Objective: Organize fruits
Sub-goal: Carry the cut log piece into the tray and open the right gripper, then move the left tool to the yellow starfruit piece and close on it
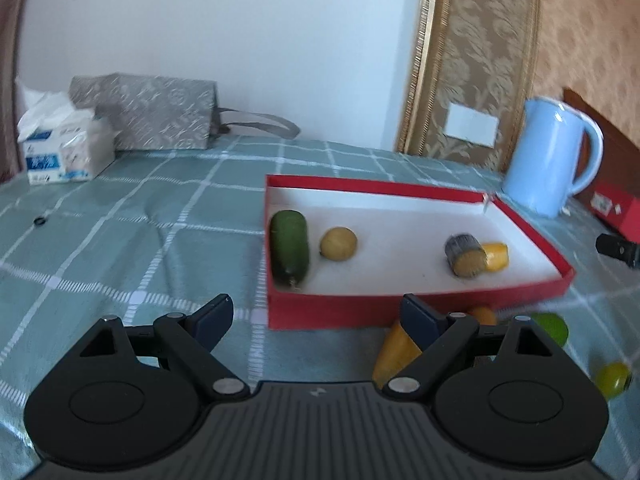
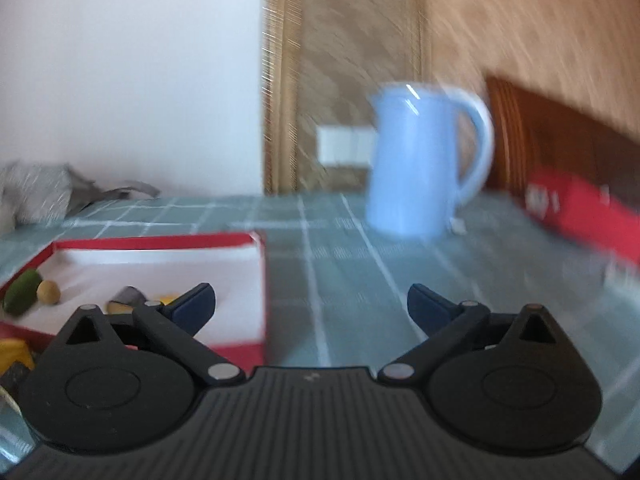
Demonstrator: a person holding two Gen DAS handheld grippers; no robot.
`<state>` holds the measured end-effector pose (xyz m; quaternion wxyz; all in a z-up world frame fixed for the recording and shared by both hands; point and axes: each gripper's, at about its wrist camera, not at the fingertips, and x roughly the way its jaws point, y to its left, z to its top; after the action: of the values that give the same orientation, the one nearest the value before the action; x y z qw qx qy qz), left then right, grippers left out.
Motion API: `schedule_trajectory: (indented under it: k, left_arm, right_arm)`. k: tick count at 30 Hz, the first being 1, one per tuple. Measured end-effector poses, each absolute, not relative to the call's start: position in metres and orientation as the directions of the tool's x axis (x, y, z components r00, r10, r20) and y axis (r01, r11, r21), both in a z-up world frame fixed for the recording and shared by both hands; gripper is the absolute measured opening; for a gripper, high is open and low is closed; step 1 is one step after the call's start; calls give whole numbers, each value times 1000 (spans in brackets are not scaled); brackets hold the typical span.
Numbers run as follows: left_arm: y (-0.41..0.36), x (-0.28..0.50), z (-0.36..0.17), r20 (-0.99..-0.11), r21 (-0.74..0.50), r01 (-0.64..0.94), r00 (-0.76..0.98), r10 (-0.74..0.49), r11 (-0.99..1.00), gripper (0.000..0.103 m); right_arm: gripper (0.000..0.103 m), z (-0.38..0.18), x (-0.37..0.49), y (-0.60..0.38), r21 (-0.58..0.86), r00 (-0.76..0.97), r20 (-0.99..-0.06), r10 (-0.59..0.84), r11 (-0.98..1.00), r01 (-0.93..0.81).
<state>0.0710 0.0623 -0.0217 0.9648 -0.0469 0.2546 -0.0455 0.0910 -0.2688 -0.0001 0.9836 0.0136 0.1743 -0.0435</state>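
The red box [image 1: 420,304] lies on the checked table [image 1: 120,240], already holding a green cucumber-like piece [image 1: 289,252], a round yellowish fruit [image 1: 338,243], a grey-ended piece [image 1: 466,255] and a yellow piece [image 1: 496,257]. Outside, against its near wall, lie an orange-yellow fruit [image 1: 394,354] and two green fruits [image 1: 554,326], [image 1: 612,378]. The left tool [image 1: 316,320] is wide open and empty; the orange-yellow fruit sits just beside its right finger, long axis probably pointing toward the box. The right tool [image 2: 312,304], also open and empty, faces bare cloth toward the blue kettle [image 2: 416,164]; its view is blurred. The left looks nearer.
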Motion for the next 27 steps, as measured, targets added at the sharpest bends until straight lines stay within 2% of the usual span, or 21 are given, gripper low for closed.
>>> schedule_trajectory:
  k: [2,4,8,12,15,20,27]
  left_arm:
    - [58,68,-21,-473,-90,74,875,-108,993,91]
    - [57,66,-22,-466,-78,72,879,-101,994,91]
    - [56,69,-22,-462,-63,54,884,-77,997,91]
    - [61,67,-21,-462,-125,133,869,-176,983,91]
    - [55,64,-21,-457,-100,178,866,-204,979,91]
    - [40,69,-29,-507,-3,185,847,-161,983,91]
    - [38,82,-36,-564,-16,181,810,-159,983,91]
  right_arm:
    - [100,-8,97,-285,65,917,-391,-79,991,113]
    - [100,-11,97,-295,108,916,-393,-79,985,132]
    - [100,-15,96,-292,88,913,-400,-85,987,131]
    - [100,-17,95,-284,95,907,-419,-39,992,87]
    - [100,-15,93,-279,72,911,-411,-40,995,76]
    - [101,-14,92,-272,44,912,-408,-37,997,60]
    - [102,-15,93,-268,28,907,-420,-40,998,58]
